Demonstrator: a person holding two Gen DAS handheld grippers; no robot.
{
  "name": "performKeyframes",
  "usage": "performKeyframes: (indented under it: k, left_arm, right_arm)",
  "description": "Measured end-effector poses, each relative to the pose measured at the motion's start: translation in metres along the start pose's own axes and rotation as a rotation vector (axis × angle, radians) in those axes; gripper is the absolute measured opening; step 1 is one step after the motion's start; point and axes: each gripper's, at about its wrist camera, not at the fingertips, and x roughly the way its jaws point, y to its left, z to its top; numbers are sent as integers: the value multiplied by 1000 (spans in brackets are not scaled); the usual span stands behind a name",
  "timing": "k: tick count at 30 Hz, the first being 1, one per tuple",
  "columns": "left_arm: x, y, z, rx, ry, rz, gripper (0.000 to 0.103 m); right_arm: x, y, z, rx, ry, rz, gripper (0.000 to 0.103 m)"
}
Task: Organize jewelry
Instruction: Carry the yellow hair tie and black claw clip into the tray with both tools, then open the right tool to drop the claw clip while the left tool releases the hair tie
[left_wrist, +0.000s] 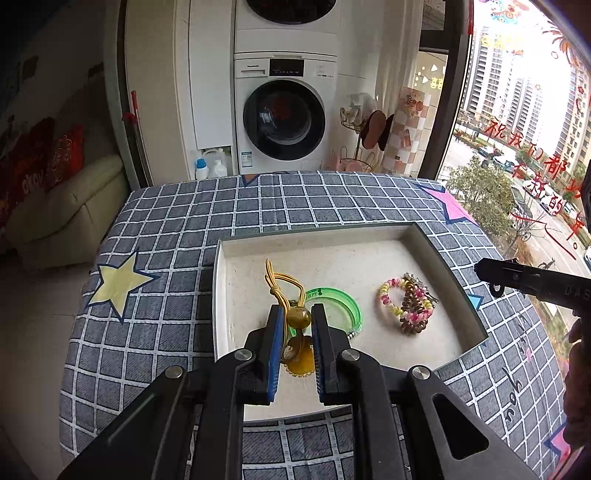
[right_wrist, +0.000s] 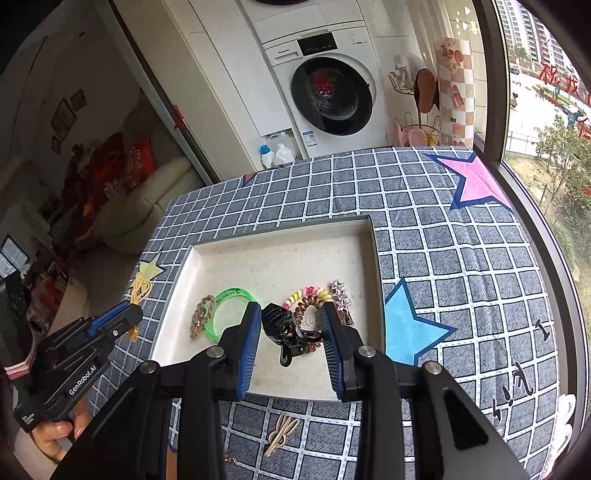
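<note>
A white tray (left_wrist: 225, 295) lies on the checked tablecloth. My left gripper (left_wrist: 297, 321) is shut on a yellow hair tie with amber beads (left_wrist: 299, 317), held over the tray's near left part; its cord (left_wrist: 275, 280) hangs forward. In the right wrist view my right gripper (right_wrist: 290, 314) is open above the tray (right_wrist: 177, 295), a black claw clip (right_wrist: 286, 328) lying between its fingers. In the tray lie a green bangle (right_wrist: 221, 299), a braided tie (right_wrist: 201, 314), coil hair ties (right_wrist: 308, 299) and a star clip (right_wrist: 341, 299).
A beige hair clip (right_wrist: 280, 432) lies on the cloth near the tray's front edge. The table's far edge faces a washing machine (left_wrist: 284, 114); a window (left_wrist: 517, 129) runs along the right side. A sofa (left_wrist: 66, 206) stands at the left.
</note>
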Motion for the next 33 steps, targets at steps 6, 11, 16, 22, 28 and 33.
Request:
performKeyframes:
  k: [6, 11, 16, 22, 28, 33]
  left_arm:
    - [36, 2, -17, 0, 57, 16, 27]
    - [55, -1, -26, 11, 83, 31, 27]
    - [68, -3, -29, 18, 88, 53, 27]
    - [73, -5, -33, 36, 84, 72, 27]
    - [73, -6, -36, 43, 81, 86, 27]
    - [72, -6, -35, 35, 86, 91, 28]
  right_arm:
    - [42, -17, -7, 26, 60, -33, 36]
    - [67, -26, -15, 26, 93, -63, 36]
    - [83, -30, -17, 28, 100, -81, 36]
    - [92, -25, -22, -1, 99, -95, 36]
    - [93, -23, -23, -4, 96, -93, 37]
    - [90, -23, -23, 5, 97, -79, 54]
